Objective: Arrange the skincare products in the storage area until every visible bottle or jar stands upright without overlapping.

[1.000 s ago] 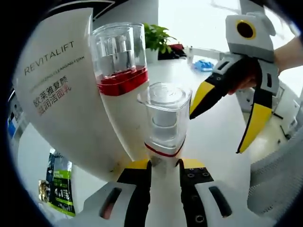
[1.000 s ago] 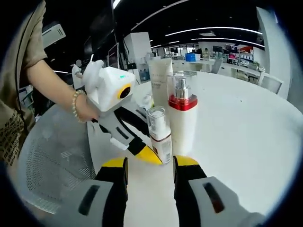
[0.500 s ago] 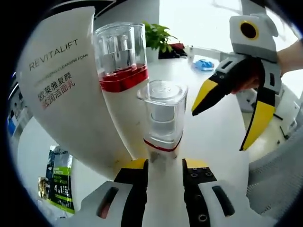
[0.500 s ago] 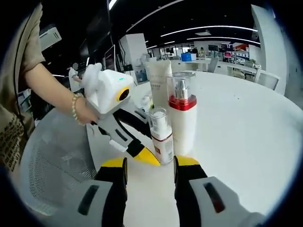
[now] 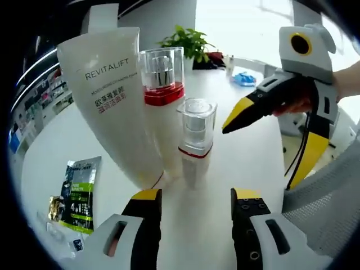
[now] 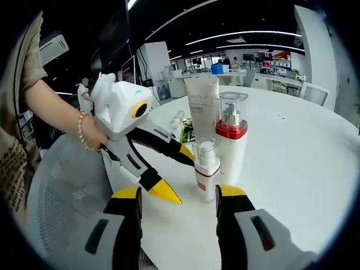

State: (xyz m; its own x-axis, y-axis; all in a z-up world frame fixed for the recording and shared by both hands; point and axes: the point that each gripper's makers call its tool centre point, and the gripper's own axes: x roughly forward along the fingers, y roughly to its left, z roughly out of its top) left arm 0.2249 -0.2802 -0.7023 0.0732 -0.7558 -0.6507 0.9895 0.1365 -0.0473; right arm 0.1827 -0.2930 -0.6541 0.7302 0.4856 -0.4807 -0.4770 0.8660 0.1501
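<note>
Three skincare items stand upright in a tight group on the white table: a small clear-capped bottle, a taller pump bottle with a red band, and a white REVITALIFT tube. My left gripper stands open a little short of the small bottle, nothing between its fingers; it also appears from the left in the right gripper view. My right gripper is open too, just in front of the small bottle, and hangs at the right of the left gripper view.
A green-and-black sachet lies flat on the table left of the tube. A grey mesh chair stands at the near table edge. A potted plant and small clutter sit far across the table. A person's hand and sleeve hold the left gripper.
My left gripper has let go of the small bottle, opened and drawn back from it; the bottle stays standing beside the pump bottle. The right gripper shifted slightly.
</note>
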